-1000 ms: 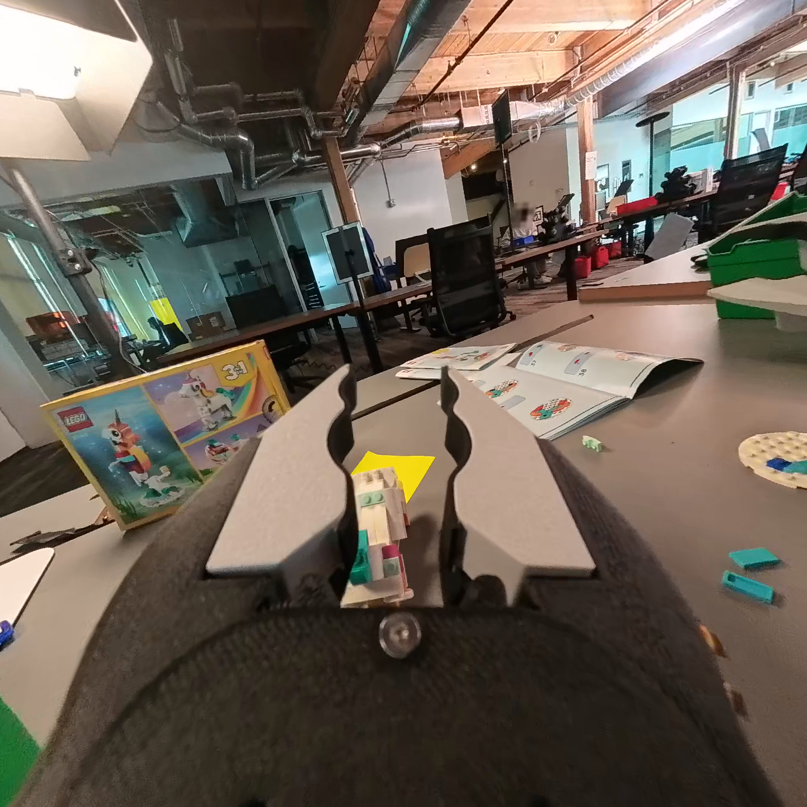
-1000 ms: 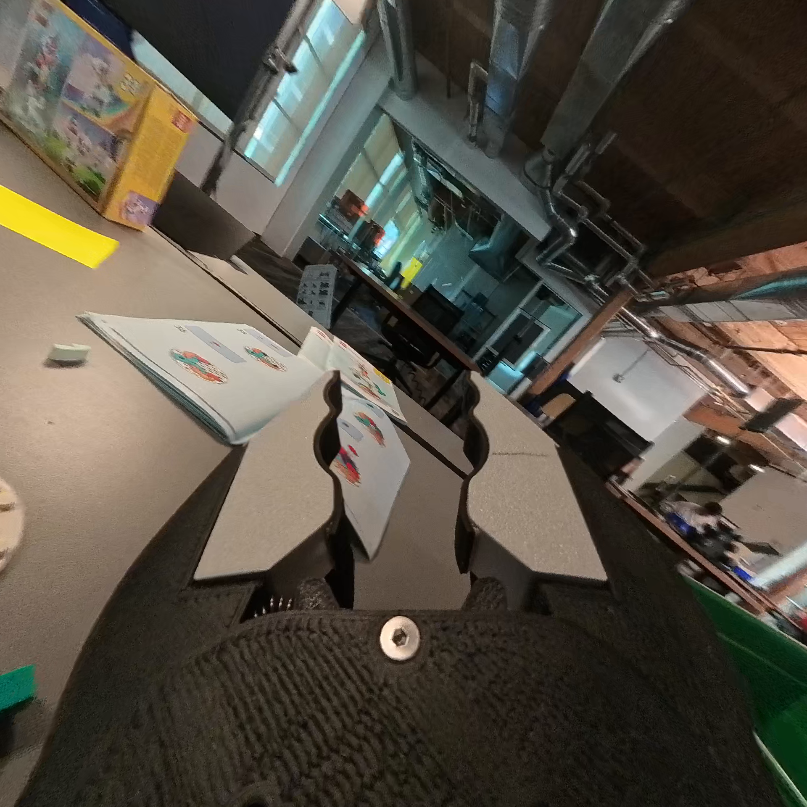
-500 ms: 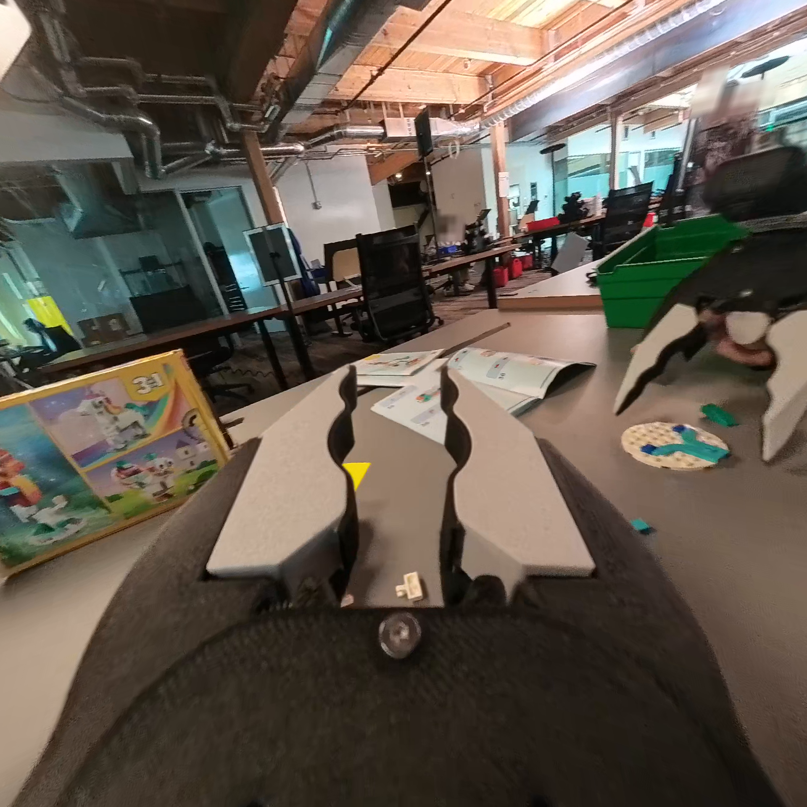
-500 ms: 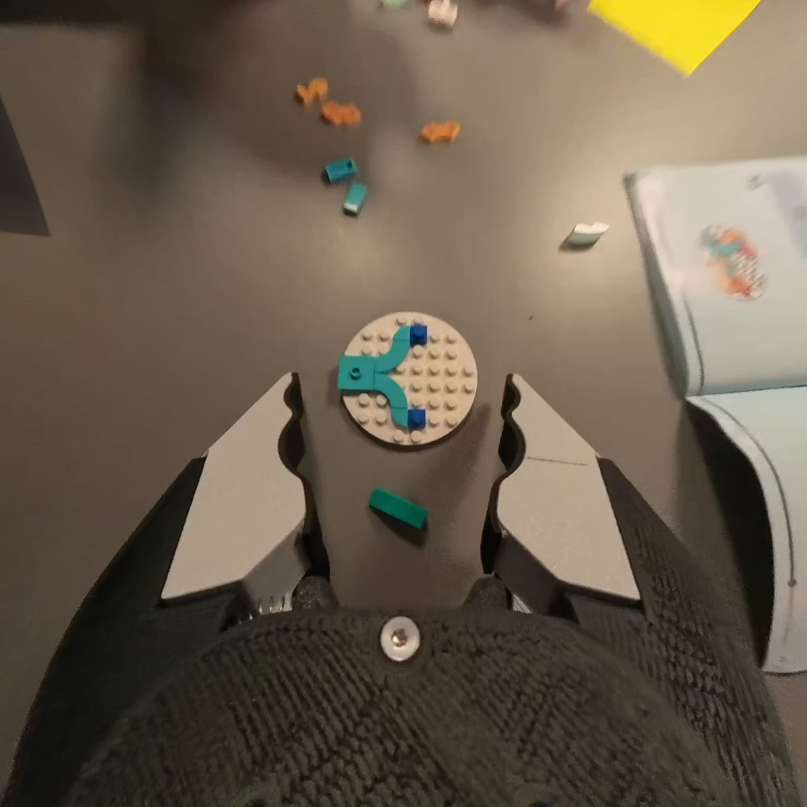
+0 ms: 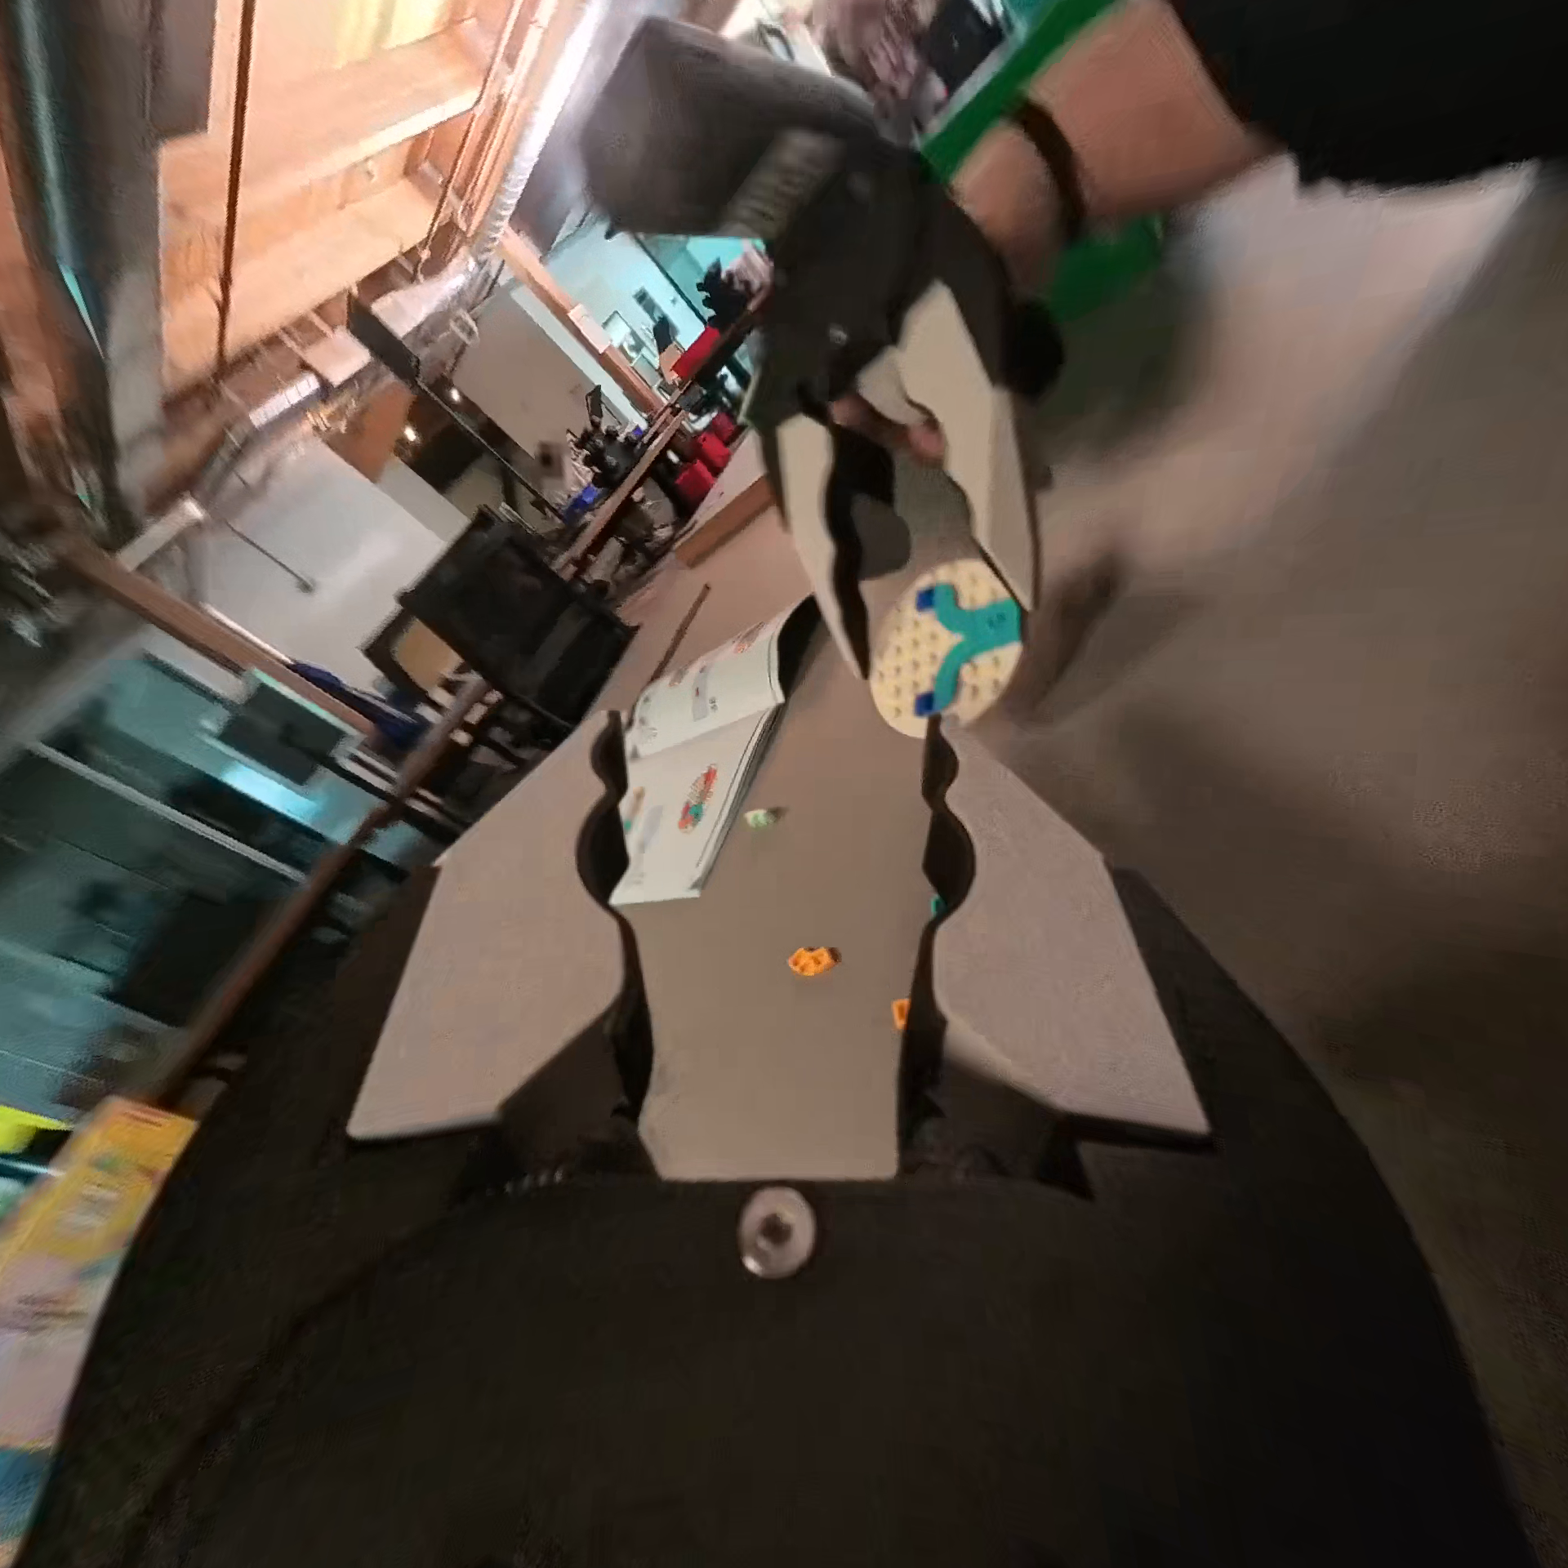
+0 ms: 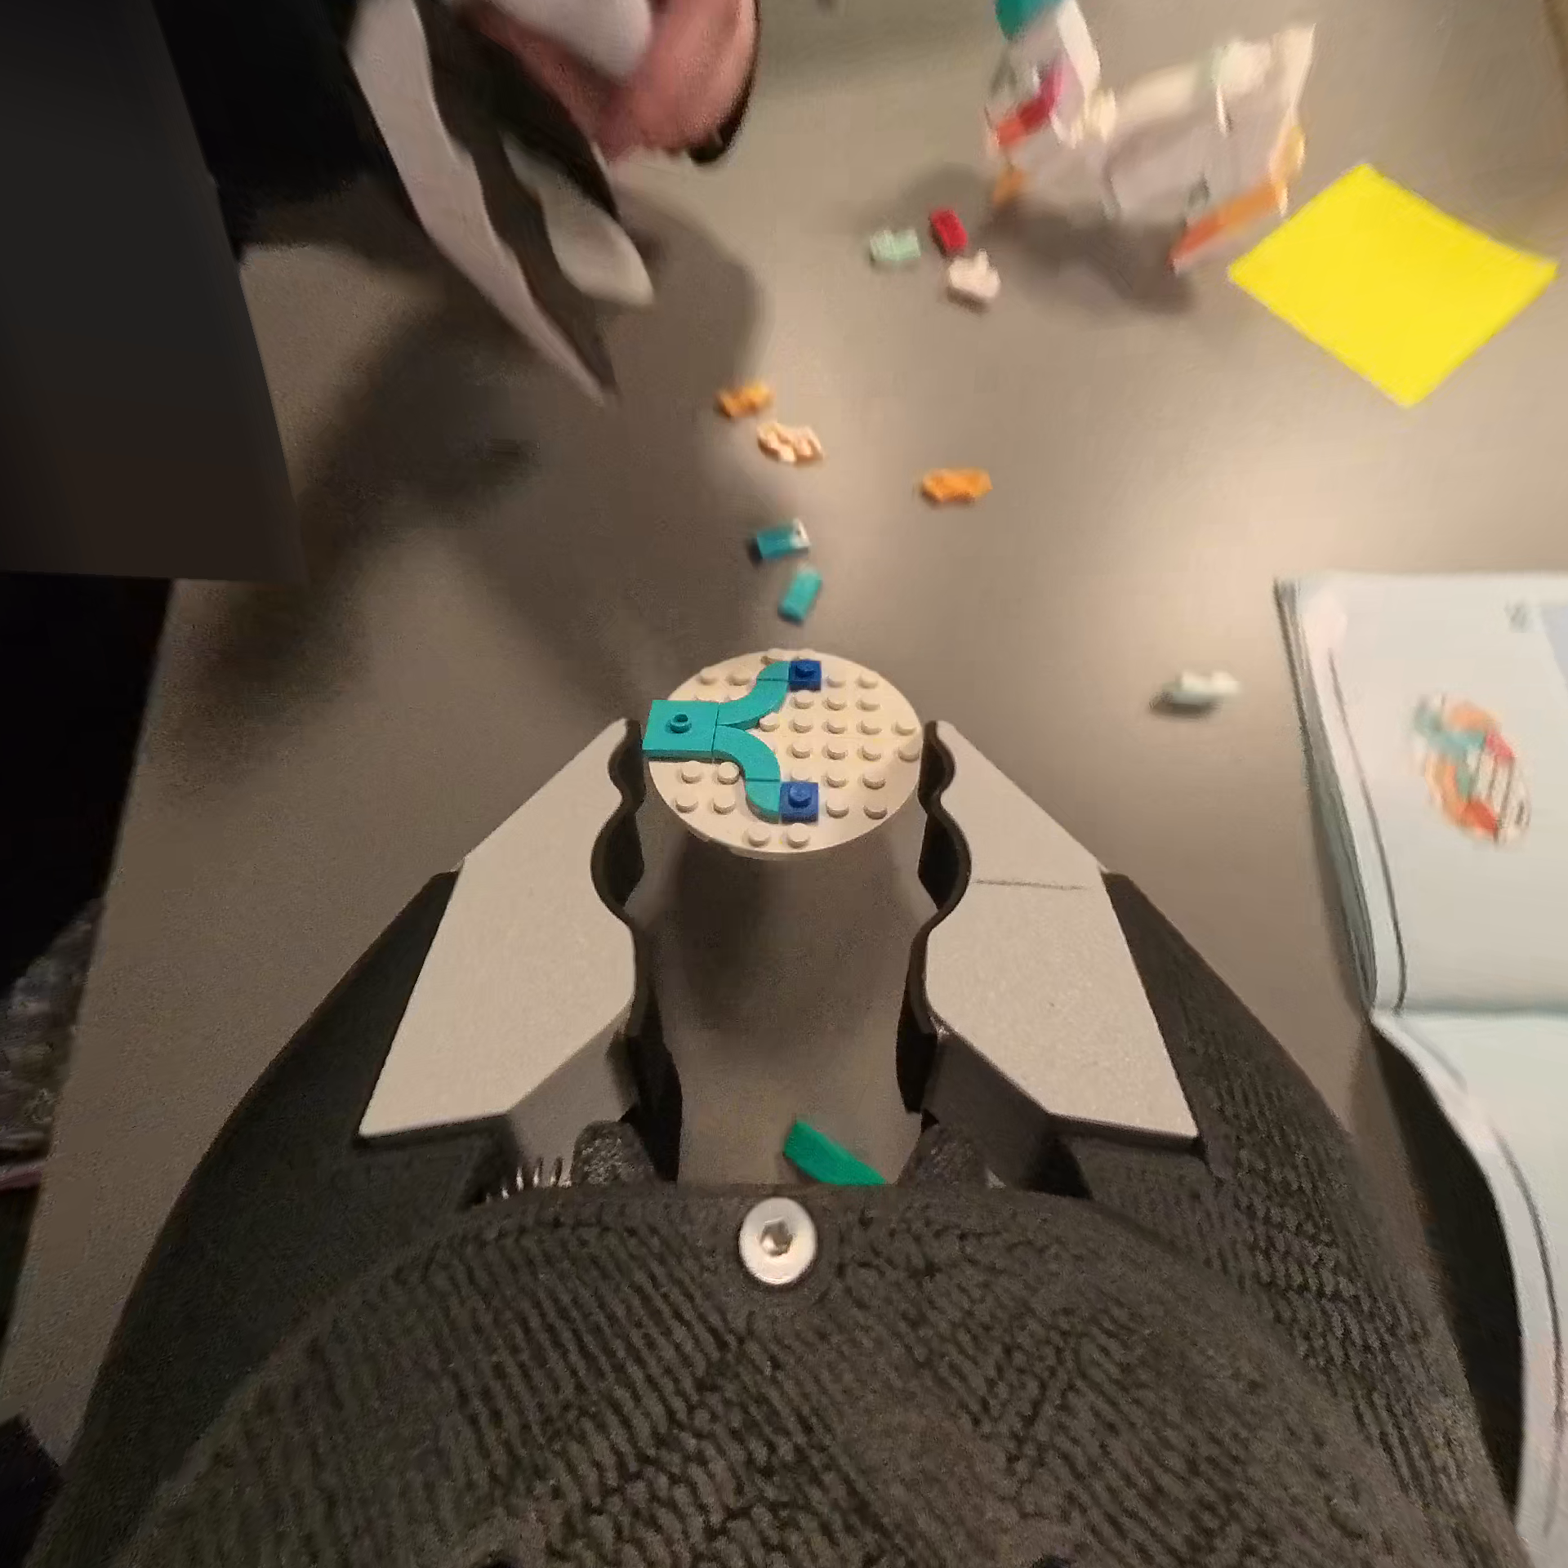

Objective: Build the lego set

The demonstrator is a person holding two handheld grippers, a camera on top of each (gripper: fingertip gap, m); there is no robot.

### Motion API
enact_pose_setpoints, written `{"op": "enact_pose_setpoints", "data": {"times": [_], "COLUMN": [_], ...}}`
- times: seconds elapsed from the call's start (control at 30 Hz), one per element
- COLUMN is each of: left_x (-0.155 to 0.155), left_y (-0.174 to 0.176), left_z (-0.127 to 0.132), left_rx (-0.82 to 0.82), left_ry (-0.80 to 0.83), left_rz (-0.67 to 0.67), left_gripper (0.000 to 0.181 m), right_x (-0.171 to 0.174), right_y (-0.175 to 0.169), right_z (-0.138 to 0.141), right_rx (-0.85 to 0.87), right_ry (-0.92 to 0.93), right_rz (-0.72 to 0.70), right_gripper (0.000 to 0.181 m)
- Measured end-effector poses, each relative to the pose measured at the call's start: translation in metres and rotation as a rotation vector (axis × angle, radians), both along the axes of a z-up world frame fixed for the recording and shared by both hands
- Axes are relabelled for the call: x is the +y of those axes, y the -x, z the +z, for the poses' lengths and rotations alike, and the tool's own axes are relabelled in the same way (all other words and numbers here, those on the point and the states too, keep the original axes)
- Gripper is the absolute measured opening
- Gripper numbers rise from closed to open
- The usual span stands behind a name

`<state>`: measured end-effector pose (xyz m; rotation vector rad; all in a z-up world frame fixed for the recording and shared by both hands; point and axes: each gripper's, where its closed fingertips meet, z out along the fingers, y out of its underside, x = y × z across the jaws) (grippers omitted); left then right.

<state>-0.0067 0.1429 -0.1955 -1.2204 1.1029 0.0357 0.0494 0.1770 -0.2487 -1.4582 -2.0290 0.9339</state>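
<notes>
Nearest in the right wrist view: a dark green lego piece (image 6: 827, 1156) on the grey table (image 6: 339, 679), low between the fingers of the right gripper (image 6: 774, 736). Fingertips set against opposite edges of the round tan lego plate (image 6: 836, 747) — clamped on it, teal forked piece (image 6: 721, 736) and two blue studs on top. Beyond: two teal bricks (image 6: 789, 564), orange pieces (image 6: 954, 484), an open instruction booklet (image 6: 1442, 789) to the right. Farther: yellow paper square (image 6: 1391, 280), a blurred white partial build (image 6: 1128, 127).

In the left wrist view, left gripper (image 5: 768, 734) spread wide, empty — orange piece (image 5: 813, 959) on the table between its fingers, plate just past its right fingertip.
</notes>
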Motion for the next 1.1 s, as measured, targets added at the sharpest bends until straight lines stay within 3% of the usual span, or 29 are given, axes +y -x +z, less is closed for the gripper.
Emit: {"op": "enact_pose_setpoints", "data": {"times": [0.27,0.43,0.57,0.63,0.7,0.83,0.97,1.1], "left_x": [-0.002,-0.003,-0.007,-0.009,-0.012,-0.016,-0.011,-0.005], "left_y": [-0.013,-0.003,0.017,0.033,0.053,0.088,0.103,0.115], "left_z": [-0.014,-0.007,0.009,0.009,0.007,-0.006,-0.009,-0.010], "left_rx": [0.364,0.374,0.354,0.402,0.460,0.604,0.634,0.624], "left_ry": [-0.313,-0.387,-0.459,-0.475,-0.486,-0.482,-0.460,-0.428], "left_rz": [0.121,0.176,0.241,0.295,0.358,0.479,0.546,0.586], "left_gripper": [0.066,0.045,0.004,0.003,0.003,0.004,0.004,0.004], "right_x": [-0.049,-0.063,-0.071,-0.069,-0.058,-0.042,-0.055,-0.063], "right_y": [0.053,0.073,0.085,0.087,0.085,0.077,0.083,0.093], "right_z": [0.055,0.061,0.062,0.062,0.062,0.041,0.005,-0.024], "right_rx": [0.172,0.209,0.249,0.267,0.285,0.226,0.076,-0.042], "right_ry": [0.049,0.050,0.052,0.013,-0.033,0.052,0.149,0.120], "right_rz": [0.156,0.197,0.189,0.157,0.090,-0.052,-0.044,-0.033], "right_gripper": [0.064,0.064,0.068,0.084,0.087,0.076,0.047,0.038]}}
